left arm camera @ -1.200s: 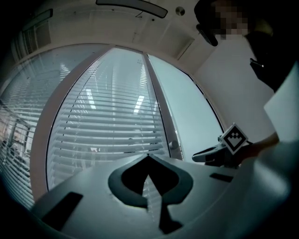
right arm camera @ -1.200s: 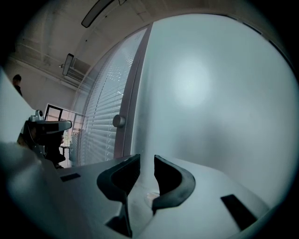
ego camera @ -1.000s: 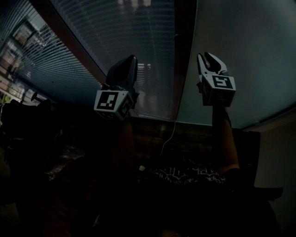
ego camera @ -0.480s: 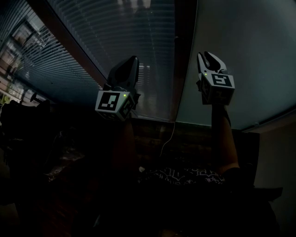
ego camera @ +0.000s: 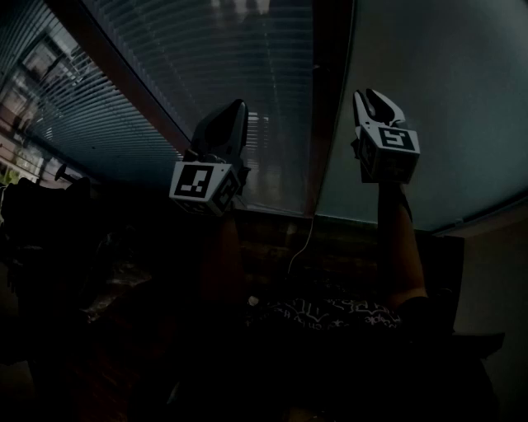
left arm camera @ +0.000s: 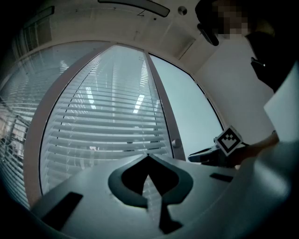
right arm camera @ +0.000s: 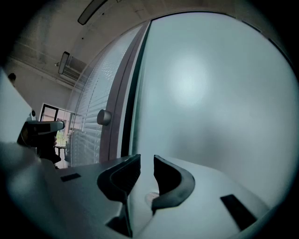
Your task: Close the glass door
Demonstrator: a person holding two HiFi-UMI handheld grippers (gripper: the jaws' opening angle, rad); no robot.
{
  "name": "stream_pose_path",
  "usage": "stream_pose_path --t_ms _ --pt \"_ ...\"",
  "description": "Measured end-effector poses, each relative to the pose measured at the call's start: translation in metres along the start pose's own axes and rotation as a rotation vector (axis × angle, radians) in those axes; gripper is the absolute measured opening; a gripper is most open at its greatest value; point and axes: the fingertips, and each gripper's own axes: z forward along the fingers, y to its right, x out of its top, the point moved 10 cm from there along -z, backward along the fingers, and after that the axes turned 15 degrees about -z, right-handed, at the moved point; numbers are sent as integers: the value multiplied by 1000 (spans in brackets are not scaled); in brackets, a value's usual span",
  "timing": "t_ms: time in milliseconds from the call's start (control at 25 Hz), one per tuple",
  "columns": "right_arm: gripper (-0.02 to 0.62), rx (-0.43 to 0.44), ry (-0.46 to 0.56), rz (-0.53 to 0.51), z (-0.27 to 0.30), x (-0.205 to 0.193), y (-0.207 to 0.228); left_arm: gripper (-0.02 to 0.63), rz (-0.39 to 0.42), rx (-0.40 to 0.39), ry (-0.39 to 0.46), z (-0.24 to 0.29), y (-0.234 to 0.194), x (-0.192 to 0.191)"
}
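A frosted glass panel (ego camera: 429, 91) (right arm camera: 210, 93) fills the right of the scene. Left of it runs a dark brown upright frame (ego camera: 330, 99) (left arm camera: 163, 112) that carries a round knob (right arm camera: 103, 116) (left arm camera: 176, 144). In the right gripper view a narrow dark gap (right arm camera: 127, 121) shows between frame and frosted panel. My right gripper (ego camera: 375, 105) (right arm camera: 146, 162) is held up close to the frosted panel, open, with nothing between its jaws. My left gripper (ego camera: 227, 124) (left arm camera: 148, 157) is raised before the glass with slatted blinds (ego camera: 206, 58) (left arm camera: 107, 116), its tips together on nothing.
The room is dim. A thin white cord (ego camera: 301, 239) hangs below the frame. Dark cluttered things (ego camera: 66, 247) lie low at the left. A second brown frame member (ego camera: 124, 82) slants across the blinds. Ceiling lamps (left arm camera: 135, 4) show overhead.
The right gripper has edged very slightly upward against the frosted panel. The left gripper has kept still.
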Motion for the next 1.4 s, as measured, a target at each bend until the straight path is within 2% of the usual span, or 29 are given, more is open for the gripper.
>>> stream_pose_path --t_ms 1400 --pt "81 -8 -14 -8 -5 0 -1 2 -7 -10 3 -5 5 2"
